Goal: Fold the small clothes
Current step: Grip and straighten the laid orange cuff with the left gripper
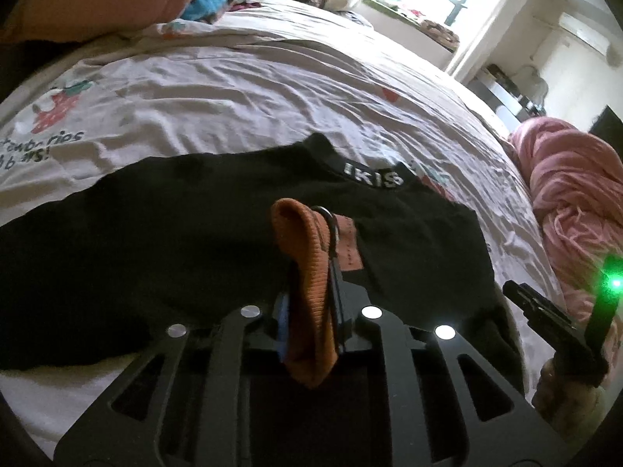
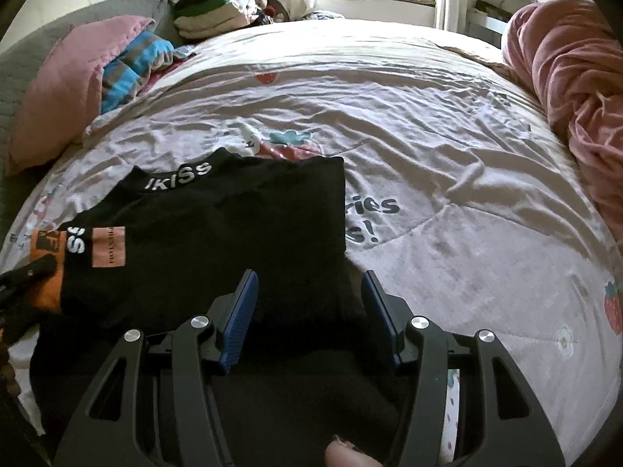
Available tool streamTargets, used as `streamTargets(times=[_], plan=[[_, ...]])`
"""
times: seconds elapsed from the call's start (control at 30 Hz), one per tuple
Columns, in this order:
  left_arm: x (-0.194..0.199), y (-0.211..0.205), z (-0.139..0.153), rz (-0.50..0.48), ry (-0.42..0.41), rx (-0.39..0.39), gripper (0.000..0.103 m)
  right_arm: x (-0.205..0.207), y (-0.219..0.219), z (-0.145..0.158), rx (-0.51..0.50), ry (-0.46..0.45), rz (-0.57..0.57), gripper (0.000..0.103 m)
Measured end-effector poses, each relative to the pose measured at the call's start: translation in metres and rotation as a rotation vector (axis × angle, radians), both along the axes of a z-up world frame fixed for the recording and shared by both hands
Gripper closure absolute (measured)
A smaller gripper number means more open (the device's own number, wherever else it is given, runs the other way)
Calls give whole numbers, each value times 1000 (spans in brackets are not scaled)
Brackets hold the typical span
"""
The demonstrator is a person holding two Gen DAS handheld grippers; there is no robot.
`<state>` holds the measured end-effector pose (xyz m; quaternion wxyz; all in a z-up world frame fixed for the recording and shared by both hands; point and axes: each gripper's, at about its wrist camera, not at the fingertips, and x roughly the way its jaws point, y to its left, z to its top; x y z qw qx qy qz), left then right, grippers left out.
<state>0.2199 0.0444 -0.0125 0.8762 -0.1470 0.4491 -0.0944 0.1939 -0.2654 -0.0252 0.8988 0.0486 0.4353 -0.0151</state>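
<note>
1. The black knitted garment with a high collar (image 2: 218,241) lies spread on the pale, wrinkled bed cover printed with strawberries (image 2: 447,179), near the front edge of the bed. In my judgement the folding is only beginning: one sleeve is taken up, and the body is still mostly flat.
2. The left gripper (image 1: 311,257) is pressed together on the orange ribbed cuff (image 1: 307,268) of the garment; the cloth stands pinched between its jaws, above the black body.
3. The right gripper (image 2: 309,292) has its blue pads (image 2: 243,307) spread apart over the right part of the black cloth. They do not press on anything that I can see.
4. What is left, I think: to bring the sleeves in, fold the body, and put it aside. A pile of folded clothes (image 2: 218,11) is at the far end of the bed.
5. Writing: the collar band shows white letters "iKISs". The sleeve band shows "Ss" beside a salmon rectangular patch (image 2: 109,247); its small text is not readable. The bed cover shows "ries" and "s!".
</note>
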Motion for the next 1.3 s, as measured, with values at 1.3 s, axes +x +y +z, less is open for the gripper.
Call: streamTargets(times=[1.3], plan=[[-29,-5,-28,-5,71,183,64,-9,52,-33,79,89,193,32]])
